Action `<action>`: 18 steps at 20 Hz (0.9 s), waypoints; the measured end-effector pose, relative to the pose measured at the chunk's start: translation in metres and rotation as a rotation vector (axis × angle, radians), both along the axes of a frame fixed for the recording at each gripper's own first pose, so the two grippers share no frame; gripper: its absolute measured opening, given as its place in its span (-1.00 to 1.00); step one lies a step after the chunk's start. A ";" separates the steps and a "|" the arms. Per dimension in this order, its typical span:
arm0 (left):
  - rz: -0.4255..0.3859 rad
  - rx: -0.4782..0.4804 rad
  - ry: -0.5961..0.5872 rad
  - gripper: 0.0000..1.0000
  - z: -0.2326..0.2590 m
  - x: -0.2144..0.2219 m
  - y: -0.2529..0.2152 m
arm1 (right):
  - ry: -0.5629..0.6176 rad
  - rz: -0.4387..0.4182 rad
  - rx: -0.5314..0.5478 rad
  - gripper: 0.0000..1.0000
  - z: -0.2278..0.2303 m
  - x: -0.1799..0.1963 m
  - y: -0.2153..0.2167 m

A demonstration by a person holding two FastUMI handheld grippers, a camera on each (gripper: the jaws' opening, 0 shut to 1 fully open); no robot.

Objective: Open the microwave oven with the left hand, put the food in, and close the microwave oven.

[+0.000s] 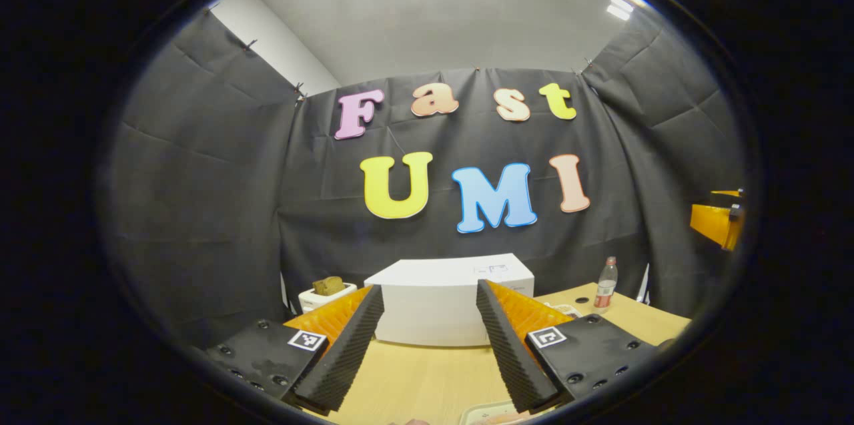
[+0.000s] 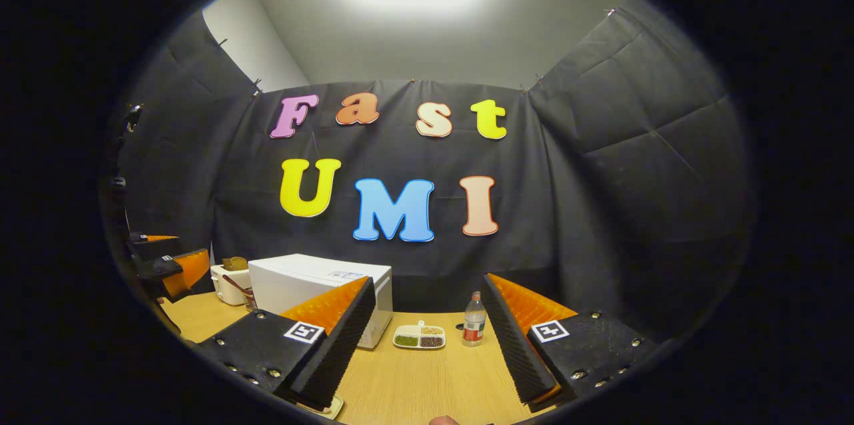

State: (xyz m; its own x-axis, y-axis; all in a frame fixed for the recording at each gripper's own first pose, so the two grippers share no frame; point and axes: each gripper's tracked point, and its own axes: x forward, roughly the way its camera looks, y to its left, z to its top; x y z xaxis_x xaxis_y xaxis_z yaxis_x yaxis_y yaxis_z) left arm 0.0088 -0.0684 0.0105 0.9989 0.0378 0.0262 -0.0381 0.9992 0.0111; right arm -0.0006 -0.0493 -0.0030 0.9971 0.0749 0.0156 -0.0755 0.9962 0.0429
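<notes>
The white microwave (image 1: 447,298) stands on the wooden table (image 1: 427,378), door shut, straight ahead of my left gripper (image 1: 429,290). That gripper is open, a short way back from it, with nothing between its fingers. A pale tray of food (image 1: 494,415) peeks in at the bottom edge of the left gripper view. In the right gripper view the microwave (image 2: 313,285) sits ahead to the left. My right gripper (image 2: 428,283) is open and empty above the table (image 2: 413,378). The left gripper (image 2: 163,265) shows far left, its fingers apart.
A white toaster with bread (image 1: 327,293) stands left of the microwave. To its right are a small plastic bottle (image 2: 474,319) and a divided dish of grains (image 2: 419,337). A pale tray corner (image 2: 328,406) lies under my right gripper's left finger.
</notes>
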 end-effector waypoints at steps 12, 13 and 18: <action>-0.138 -0.038 0.039 0.89 -0.056 0.139 -0.057 | 0.021 -0.149 -0.021 0.94 -0.004 0.015 -0.023; -0.147 -0.036 0.047 0.89 -0.063 0.152 -0.061 | 0.024 -0.161 -0.023 0.94 -0.003 0.016 -0.023; -0.199 -0.016 0.107 0.87 -0.105 0.198 -0.081 | 0.038 -0.207 -0.065 0.94 -0.004 0.024 -0.021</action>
State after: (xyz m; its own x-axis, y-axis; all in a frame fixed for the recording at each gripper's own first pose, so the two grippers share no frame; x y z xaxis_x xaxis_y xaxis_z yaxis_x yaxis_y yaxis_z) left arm 0.2067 -0.1497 -0.0948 0.9838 -0.1607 -0.0795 0.1603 0.9870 -0.0110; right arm 0.0232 -0.0701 -0.0071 0.9911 -0.1317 -0.0200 0.1312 0.9911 -0.0231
